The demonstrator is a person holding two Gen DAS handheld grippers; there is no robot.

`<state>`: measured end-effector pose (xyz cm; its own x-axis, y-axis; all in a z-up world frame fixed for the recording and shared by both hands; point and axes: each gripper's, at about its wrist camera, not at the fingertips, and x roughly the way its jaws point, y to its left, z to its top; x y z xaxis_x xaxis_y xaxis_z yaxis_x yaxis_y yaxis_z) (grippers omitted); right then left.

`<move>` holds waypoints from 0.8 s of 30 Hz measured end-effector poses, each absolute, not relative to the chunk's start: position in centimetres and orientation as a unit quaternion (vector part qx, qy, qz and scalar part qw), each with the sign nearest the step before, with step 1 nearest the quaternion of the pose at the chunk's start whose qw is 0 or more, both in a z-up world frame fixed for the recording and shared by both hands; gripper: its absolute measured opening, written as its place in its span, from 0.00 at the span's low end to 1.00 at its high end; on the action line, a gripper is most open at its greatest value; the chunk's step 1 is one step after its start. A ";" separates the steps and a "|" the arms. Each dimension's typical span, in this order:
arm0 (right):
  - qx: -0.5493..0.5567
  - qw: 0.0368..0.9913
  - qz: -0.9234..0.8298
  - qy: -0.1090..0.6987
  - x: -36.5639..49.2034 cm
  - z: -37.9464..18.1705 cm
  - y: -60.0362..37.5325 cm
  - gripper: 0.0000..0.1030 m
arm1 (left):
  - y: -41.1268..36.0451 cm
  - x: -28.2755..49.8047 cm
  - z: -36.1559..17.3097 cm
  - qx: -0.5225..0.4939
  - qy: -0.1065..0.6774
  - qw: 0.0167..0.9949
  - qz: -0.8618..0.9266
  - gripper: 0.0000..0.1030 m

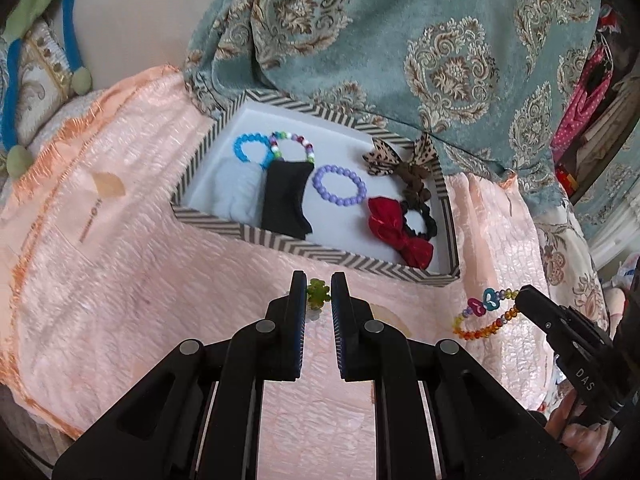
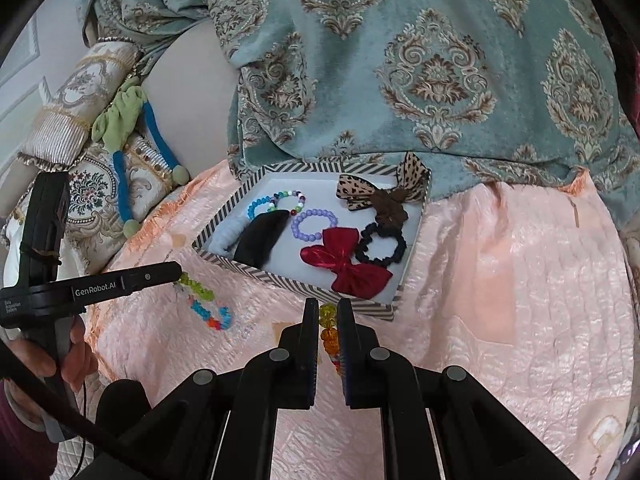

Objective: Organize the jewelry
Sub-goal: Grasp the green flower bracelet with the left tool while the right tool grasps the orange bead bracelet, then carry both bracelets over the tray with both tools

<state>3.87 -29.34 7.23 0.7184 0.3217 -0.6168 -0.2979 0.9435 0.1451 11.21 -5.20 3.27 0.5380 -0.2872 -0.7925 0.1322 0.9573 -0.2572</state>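
A chevron-edged tray (image 1: 304,246) (image 2: 304,285) on the pink cloth holds a purple bead bracelet (image 1: 340,185) (image 2: 314,220), a blue one (image 1: 250,147), a mixed-colour one (image 1: 292,142), a red bow (image 1: 400,230) (image 2: 344,260), a black scrunchie (image 2: 380,245), a leopard bow (image 1: 400,156) (image 2: 384,188) and a black pouch (image 1: 285,196). My left gripper (image 1: 319,294) (image 2: 182,278) is shut on the green beads of a multicolour bracelet (image 2: 208,304). My right gripper (image 2: 329,318) (image 1: 518,300) is shut on an amber and rainbow bead bracelet (image 1: 484,314) with heart beads.
A teal damask blanket (image 1: 400,40) hangs over the tray's far edge. A cushion and a green and blue plush toy (image 2: 128,140) lie at the far left. The pink quilted cloth (image 1: 120,260) spreads in front of and beside the tray.
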 end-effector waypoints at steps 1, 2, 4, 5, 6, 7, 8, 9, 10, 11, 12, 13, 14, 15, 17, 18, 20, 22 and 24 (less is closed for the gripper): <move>0.017 0.927 0.168 0.335 3.9 7.3 -29.2 0.08 | -5.1 11.3 3.5 -0.082 0.464 0.874 -0.119 0.11; 0.016 0.927 0.170 0.335 4.0 7.5 -29.1 0.08 | -4.9 11.4 3.6 -0.082 0.463 0.875 -0.118 0.11; 0.011 0.927 0.171 0.333 4.3 7.8 -28.7 0.08 | -4.7 11.6 4.0 -0.081 0.460 0.876 -0.117 0.11; 0.009 0.927 0.173 0.332 4.3 8.0 -28.4 0.08 | -4.5 11.7 4.1 -0.081 0.459 0.877 -0.116 0.11; 0.008 0.927 0.173 0.332 4.3 8.0 -28.3 0.08 | -4.5 11.8 4.2 -0.081 0.458 0.878 -0.115 0.11; 0.005 0.927 0.175 0.332 4.5 8.2 -28.0 0.08 | -4.4 12.0 4.3 -0.081 0.457 0.878 -0.115 0.11; 0.004 0.927 0.175 0.331 4.6 8.2 -27.9 0.08 | -4.3 12.1 4.4 -0.081 0.457 0.878 -0.114 0.11; 0.002 0.927 0.177 0.332 4.8 8.3 -27.6 0.08 | -4.2 12.2 4.5 -0.081 0.457 0.879 -0.114 0.11; 0.000 0.926 0.179 0.332 4.9 8.3 -27.4 0.08 | -4.1 12.3 4.6 -0.081 0.456 0.879 -0.114 0.11; -0.001 0.926 0.179 0.332 5.1 8.4 -27.2 0.08 | -4.0 12.5 4.7 -0.081 0.456 0.879 -0.113 0.11; -0.002 0.926 0.181 0.332 5.3 8.5 -26.9 0.08 | -4.0 12.6 4.8 -0.080 0.455 0.880 -0.113 0.11; -0.003 0.926 0.181 0.332 5.5 8.5 -26.8 0.08 | -3.9 12.8 4.9 -0.080 0.455 0.880 -0.113 0.11; -0.004 0.925 0.182 0.332 5.7 8.5 -26.6 0.08 | -3.9 12.9 4.9 -0.080 0.454 0.880 -0.113 0.11; -0.005 0.925 0.184 0.333 6.0 8.6 -26.4 0.08 | -3.9 13.1 5.0 -0.079 0.454 0.880 -0.112 0.11; -0.006 0.925 0.186 0.333 6.3 8.7 -26.1 0.08 | -4.0 13.4 5.0 -0.077 0.453 0.881 -0.111 0.11; -0.008 0.924 0.187 0.333 6.6 8.7 -25.9 0.08 | -4.1 13.6 5.1 -0.074 0.453 0.881 -0.111 0.11; -0.010 0.924 0.188 0.333 7.0 8.8 -25.7 0.08 | -4.2 14.0 5.3 -0.071 0.452 0.882 -0.110 0.11; -0.011 0.923 0.189 0.335 7.6 8.9 -25.5 0.08 | -4.3 14.5 5.7 -0.071 0.450 0.883 -0.111 0.11; -0.013 0.923 0.188 0.336 8.2 9.0 -25.5 0.08 | -4.5 15.2 6.1 -0.070 0.446 0.885 -0.113 0.11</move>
